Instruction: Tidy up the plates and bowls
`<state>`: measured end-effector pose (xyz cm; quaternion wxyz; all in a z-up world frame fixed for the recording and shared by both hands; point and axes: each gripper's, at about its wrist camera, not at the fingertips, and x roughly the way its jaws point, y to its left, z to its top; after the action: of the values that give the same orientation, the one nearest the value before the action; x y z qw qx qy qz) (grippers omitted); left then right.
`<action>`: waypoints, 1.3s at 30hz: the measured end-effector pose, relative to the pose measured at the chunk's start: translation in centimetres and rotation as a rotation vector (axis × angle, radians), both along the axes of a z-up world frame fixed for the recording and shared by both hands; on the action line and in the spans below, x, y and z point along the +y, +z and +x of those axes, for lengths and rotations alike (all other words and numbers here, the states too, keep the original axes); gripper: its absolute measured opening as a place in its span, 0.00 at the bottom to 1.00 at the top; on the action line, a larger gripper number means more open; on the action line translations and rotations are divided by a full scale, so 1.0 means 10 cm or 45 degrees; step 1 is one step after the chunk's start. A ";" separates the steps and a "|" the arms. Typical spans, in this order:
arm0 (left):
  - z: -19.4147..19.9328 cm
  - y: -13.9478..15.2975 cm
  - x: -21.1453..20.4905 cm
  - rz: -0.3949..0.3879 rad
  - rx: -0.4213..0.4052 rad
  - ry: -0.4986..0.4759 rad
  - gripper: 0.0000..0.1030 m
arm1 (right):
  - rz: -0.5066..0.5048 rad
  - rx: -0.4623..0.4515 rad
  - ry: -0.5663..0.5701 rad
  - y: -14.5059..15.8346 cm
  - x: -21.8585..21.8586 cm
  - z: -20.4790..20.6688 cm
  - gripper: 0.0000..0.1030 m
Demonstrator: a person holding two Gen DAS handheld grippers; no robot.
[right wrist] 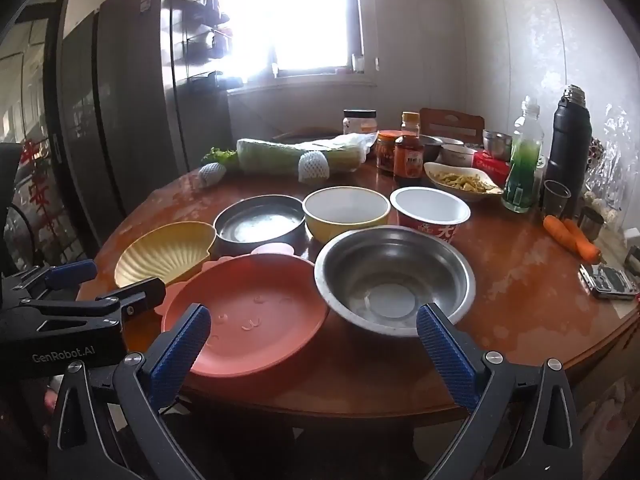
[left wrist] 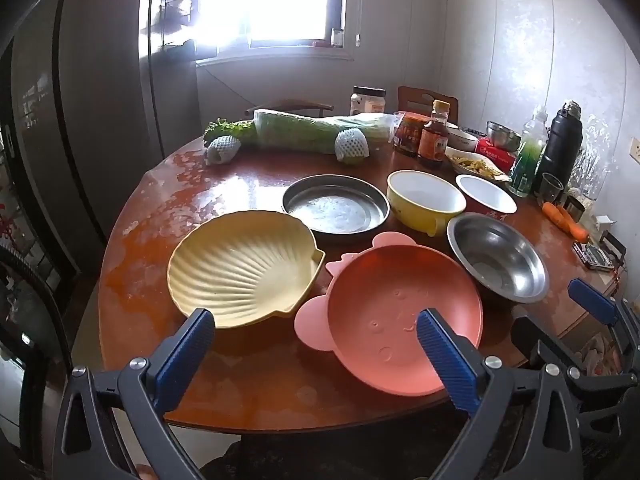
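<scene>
On the round wooden table (left wrist: 248, 384) near its front edge lie a yellow shell-shaped plate (left wrist: 244, 268) and a pink animal-shaped plate (left wrist: 404, 312), with a steel bowl (left wrist: 498, 262) to their right. Behind them stand a steel round plate (left wrist: 336, 208), a yellow bowl (left wrist: 424, 200) and a white paper bowl (left wrist: 486, 194). My left gripper (left wrist: 314, 320) hovers open over the gap between shell plate and pink plate, holding nothing. My right gripper (right wrist: 314, 314) hangs open and empty above the pink plate (right wrist: 248, 316) and steel bowl (right wrist: 394, 280).
At the back lie a wrapped cabbage (left wrist: 320, 132), netted fruit (left wrist: 352, 146), jars and a sauce bottle (left wrist: 434, 140). A dish of food (right wrist: 460, 180), green bottle (right wrist: 522, 168), black flask (right wrist: 568, 148), glass (right wrist: 554, 198) and carrots (right wrist: 572, 238) crowd the right. A dark fridge (left wrist: 80, 120) stands left.
</scene>
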<state>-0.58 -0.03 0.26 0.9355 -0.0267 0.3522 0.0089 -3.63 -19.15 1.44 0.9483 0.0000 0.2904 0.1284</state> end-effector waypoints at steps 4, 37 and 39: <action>0.00 0.01 0.00 0.001 -0.001 -0.002 0.99 | -0.003 -0.009 -0.009 0.01 -0.01 -0.02 1.00; -0.01 0.04 -0.03 0.009 -0.008 -0.002 0.99 | 0.012 0.008 -0.008 0.00 -0.07 -0.01 1.00; -0.01 0.04 -0.03 0.009 -0.008 -0.001 0.99 | 0.012 0.008 -0.009 0.00 -0.07 -0.01 1.00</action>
<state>-0.71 -0.34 0.69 0.9367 -0.0233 0.3493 0.0098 -3.73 -19.88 1.44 0.9478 0.0057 0.2928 0.1264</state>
